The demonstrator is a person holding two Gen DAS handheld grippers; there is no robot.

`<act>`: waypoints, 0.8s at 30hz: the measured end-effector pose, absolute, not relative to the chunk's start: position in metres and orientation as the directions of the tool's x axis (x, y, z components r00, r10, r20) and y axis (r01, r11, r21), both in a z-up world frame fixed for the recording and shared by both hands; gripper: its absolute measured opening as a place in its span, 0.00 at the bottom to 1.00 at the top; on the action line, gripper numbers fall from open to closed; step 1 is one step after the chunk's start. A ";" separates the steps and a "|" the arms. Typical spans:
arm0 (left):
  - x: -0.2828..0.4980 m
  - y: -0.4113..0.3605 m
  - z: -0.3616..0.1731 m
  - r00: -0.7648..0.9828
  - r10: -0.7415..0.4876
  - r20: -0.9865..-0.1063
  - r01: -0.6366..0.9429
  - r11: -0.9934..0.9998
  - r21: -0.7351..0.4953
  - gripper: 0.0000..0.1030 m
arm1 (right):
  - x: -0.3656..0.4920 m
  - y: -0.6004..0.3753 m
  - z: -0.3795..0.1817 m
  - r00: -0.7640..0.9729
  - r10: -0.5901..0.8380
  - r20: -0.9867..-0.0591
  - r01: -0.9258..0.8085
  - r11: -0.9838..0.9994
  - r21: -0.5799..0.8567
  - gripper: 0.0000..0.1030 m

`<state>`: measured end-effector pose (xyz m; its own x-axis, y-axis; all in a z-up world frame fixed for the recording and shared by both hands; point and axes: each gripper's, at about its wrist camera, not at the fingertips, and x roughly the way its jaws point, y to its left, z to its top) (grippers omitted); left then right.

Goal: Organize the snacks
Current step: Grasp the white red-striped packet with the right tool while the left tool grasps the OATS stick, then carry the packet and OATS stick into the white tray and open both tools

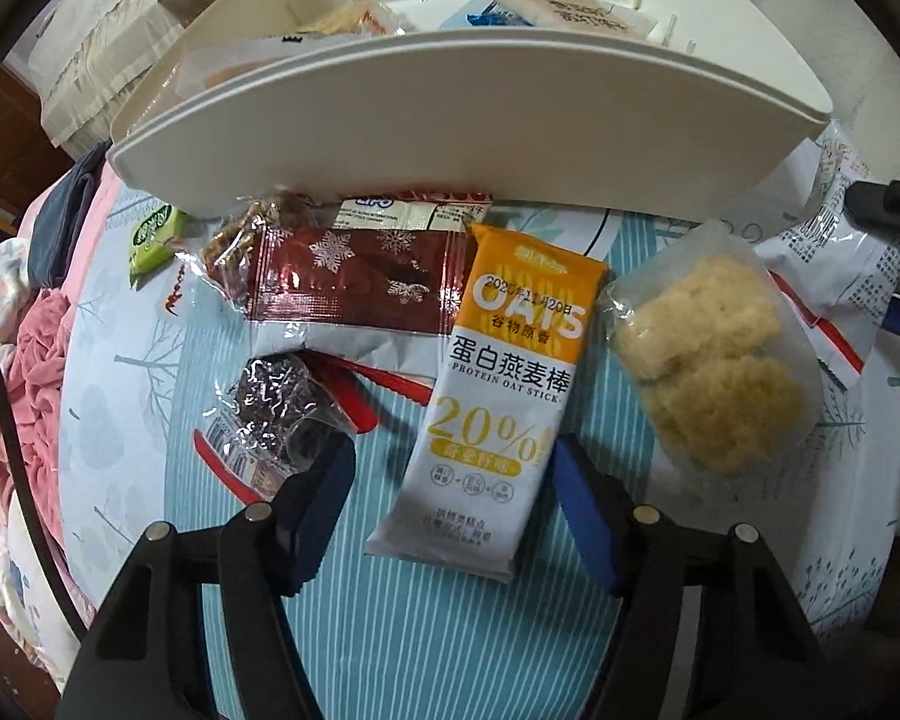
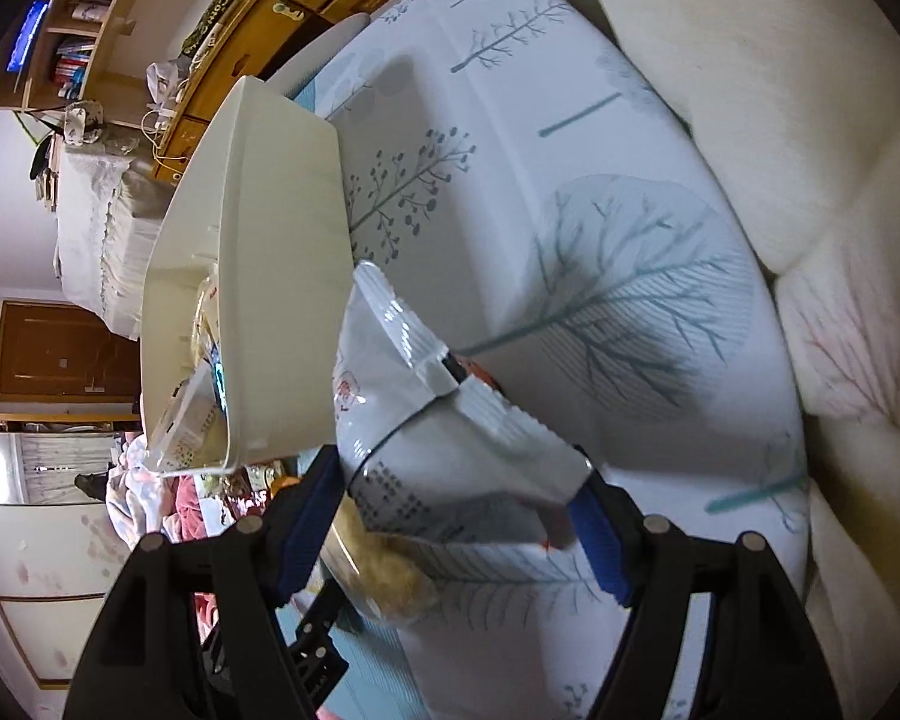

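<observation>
An orange-and-white oat stick packet [image 1: 498, 372] lies on the tree-print sheet, just in front of the white bin [image 1: 450, 120]. My left gripper [image 1: 453, 510] points down over its lower end, open. The packet lies between the blue pads; the left pad is clear of it and the right pad sits by its edge. My right gripper [image 2: 453, 516] is shut on a white printed snack packet [image 2: 450, 438], whose edges meet both pads beside the bin's [image 2: 282, 270] end wall. The same white printed snack packet [image 1: 828, 276] shows at the far right of the left wrist view.
Beside the oat stick lie a clear bag of pale crackers [image 1: 714, 360], a dark red snowflake packet [image 1: 354, 282], a dark wrapped snack [image 1: 276, 402] and a green packet [image 1: 153, 234]. Several packets sit inside the bin. Pink clothes [image 1: 36, 360] are heaped at the left, and a cream cushion [image 2: 810, 120] borders the sheet.
</observation>
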<state>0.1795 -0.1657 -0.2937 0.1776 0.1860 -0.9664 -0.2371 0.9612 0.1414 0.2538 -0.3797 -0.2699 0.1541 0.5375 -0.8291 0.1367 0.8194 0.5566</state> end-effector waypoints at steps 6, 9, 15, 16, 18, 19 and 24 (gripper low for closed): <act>0.181 -0.166 -0.292 0.198 0.158 -0.968 -0.230 0.967 0.110 0.48 | 0.262 -0.374 -0.276 0.159 0.567 -0.808 0.111 0.803 0.586 0.61; 0.180 -0.168 -0.291 0.203 0.156 -0.967 -0.222 0.969 0.110 0.47 | 0.262 -0.373 -0.274 0.160 0.574 -0.803 0.093 0.801 0.591 0.56; 0.179 -0.162 -0.292 0.200 0.128 -0.971 -0.213 0.973 0.085 0.43 | 0.258 -0.375 -0.273 0.158 0.570 -0.806 0.103 0.803 0.588 0.53; 0.179 -0.162 -0.292 0.199 0.123 -0.972 -0.211 0.974 0.080 0.43 | 0.256 -0.376 -0.272 0.155 0.566 -0.810 0.102 0.806 0.583 0.53; 0.177 -0.160 -0.291 0.197 0.113 -0.974 -0.208 0.976 0.071 0.43 | 0.252 -0.375 -0.270 0.145 0.552 -0.821 0.101 0.818 0.567 0.52; 0.175 -0.160 -0.289 0.199 0.108 -0.974 -0.208 0.976 0.066 0.43 | 0.250 -0.376 -0.269 0.140 0.545 -0.827 0.103 0.822 0.560 0.52; 0.164 -0.154 -0.277 0.223 0.063 -0.973 -0.194 0.981 0.019 0.42 | 0.240 -0.375 -0.262 0.144 0.493 -0.858 0.130 0.850 0.510 0.51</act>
